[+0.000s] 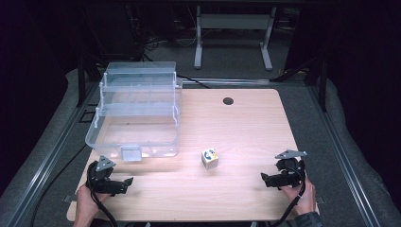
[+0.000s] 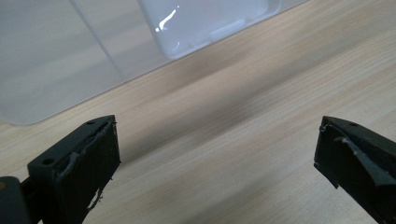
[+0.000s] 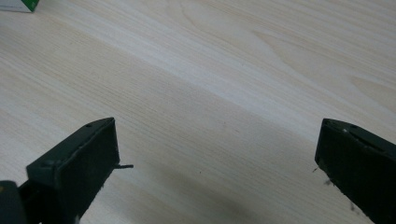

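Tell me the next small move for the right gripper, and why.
Probably slide the right gripper left toward the cube. Its jaws stand open with nothing between them, the cube sits apart on the table, and the clear box beyond stands open.

Surface (image 1: 246, 123): pale wood-grain top with a small round hole (image 1: 228, 100) near its far edge. Sitting on it: a clear plastic tiered box (image 1: 135, 113) at the far left; a small printed cube (image 1: 209, 158) lying near the middle, well apart from the box.

Bright tabletop (image 1: 246, 123), dark surroundings, soft shadows, slight blur.
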Demonstrator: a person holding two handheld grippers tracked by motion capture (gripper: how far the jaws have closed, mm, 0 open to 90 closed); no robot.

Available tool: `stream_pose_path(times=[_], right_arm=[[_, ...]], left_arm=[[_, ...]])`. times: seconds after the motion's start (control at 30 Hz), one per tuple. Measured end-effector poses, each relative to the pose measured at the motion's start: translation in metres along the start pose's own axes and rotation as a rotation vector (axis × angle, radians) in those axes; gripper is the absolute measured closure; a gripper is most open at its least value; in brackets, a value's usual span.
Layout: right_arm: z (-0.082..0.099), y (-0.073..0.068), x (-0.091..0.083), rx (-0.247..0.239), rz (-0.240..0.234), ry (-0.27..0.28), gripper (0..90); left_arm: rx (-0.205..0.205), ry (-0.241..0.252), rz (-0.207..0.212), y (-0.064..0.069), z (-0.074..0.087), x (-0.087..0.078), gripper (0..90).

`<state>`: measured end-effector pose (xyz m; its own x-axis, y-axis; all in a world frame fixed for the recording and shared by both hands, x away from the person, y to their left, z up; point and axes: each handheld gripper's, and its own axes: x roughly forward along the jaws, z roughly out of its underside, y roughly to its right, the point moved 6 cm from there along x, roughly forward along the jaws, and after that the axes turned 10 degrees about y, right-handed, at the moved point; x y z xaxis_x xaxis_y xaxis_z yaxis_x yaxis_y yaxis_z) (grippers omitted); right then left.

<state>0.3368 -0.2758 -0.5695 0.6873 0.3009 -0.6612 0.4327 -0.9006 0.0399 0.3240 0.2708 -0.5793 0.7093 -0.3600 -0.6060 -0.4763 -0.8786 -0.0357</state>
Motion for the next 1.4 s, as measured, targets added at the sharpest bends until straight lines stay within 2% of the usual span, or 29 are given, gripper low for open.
stream_pose_path(times=[0.1, 0.17, 0.27, 0.33, 0.37, 0.4, 0.43, 0.47, 0.6, 0.67, 0.73, 0.77, 0.83, 0.87, 0.97, 1.13, 1.33, 1.37, 1.4], right_arm=[[0.0, -0.001, -0.001, 0.005, -0.012, -0.016, 0.0], [-0.002, -0.002, 0.001, 0.005, 0.001, -0.007, 0.0], [-0.006, -0.005, 0.001, 0.004, -0.019, 0.003, 0.0], [-0.008, -0.007, 0.002, -0.008, -0.025, -0.009, 0.0], [-0.009, -0.008, 0.002, -0.017, -0.014, -0.019, 0.0], [-0.012, -0.011, 0.003, -0.019, -0.042, -0.017, 0.0], [-0.013, -0.012, 0.003, -0.024, -0.035, -0.02, 0.0], [-0.015, -0.014, 0.004, -0.029, -0.051, -0.022, 0.0], [-0.02, -0.019, 0.005, -0.041, -0.048, -0.037, 0.0], [-0.026, -0.026, 0.007, -0.054, -0.081, -0.049, 0.0], [-0.028, -0.029, 0.009, -0.056, -0.085, -0.033, 0.0], [-0.031, -0.034, 0.01, -0.062, -0.115, -0.024, 0.0], [-0.032, -0.036, 0.01, -0.068, -0.103, -0.027, 0.0], [-0.035, -0.041, 0.011, -0.07, -0.124, -0.024, 0.0], [-0.038, -0.044, 0.013, -0.084, -0.12, -0.033, 0.0], [-0.05, -0.057, 0.02, -0.102, -0.166, -0.04, 0.0], [-0.064, -0.069, 0.026, -0.115, -0.194, -0.045, 0.0], [-0.069, -0.075, 0.029, -0.122, -0.209, -0.048, 0.0], [-0.072, -0.077, 0.03, -0.128, -0.204, -0.049, 0.0]], left_arm=[[-0.004, 0.001, -0.005, 0.0, 0.0, 0.001, 0.0], [-0.008, -0.007, -0.004, -0.001, 0.0, 0.002, 0.0], [-0.01, -0.011, -0.005, -0.001, 0.001, 0.001, 0.0], [-0.007, -0.016, -0.009, -0.001, 0.002, 0.001, 0.0], [-0.007, -0.02, -0.007, -0.002, 0.003, 0.001, 0.0], [-0.01, -0.026, -0.008, -0.001, 0.004, 0.001, 0.0], [-0.007, -0.026, -0.008, -0.001, 0.004, 0.001, 0.0], [-0.005, -0.027, -0.007, -0.001, 0.004, 0.001, 0.0], [-0.003, -0.035, -0.005, -0.001, 0.005, 0.001, 0.0], [-0.005, -0.036, -0.005, 0.0, 0.005, 0.002, 0.0], [-0.006, -0.036, -0.005, 0.0, 0.005, 0.002, 0.0], [-0.005, -0.037, -0.004, 0.0, 0.005, 0.002, 0.0], [-0.005, -0.038, -0.003, 0.0, 0.006, 0.002, 0.0], [-0.005, -0.039, -0.003, 0.0, 0.006, 0.002, 0.0], [-0.005, -0.038, -0.003, 0.0, 0.006, 0.002, 0.0], [-0.013, -0.038, 0.008, 0.001, 0.006, 0.002, 0.0], [-0.009, -0.041, 0.007, 0.001, 0.006, 0.002, 0.0], [-0.008, -0.041, 0.005, 0.001, 0.006, 0.002, 0.0], [-0.007, -0.038, 0.002, 0.001, 0.006, 0.002, 0.0]])
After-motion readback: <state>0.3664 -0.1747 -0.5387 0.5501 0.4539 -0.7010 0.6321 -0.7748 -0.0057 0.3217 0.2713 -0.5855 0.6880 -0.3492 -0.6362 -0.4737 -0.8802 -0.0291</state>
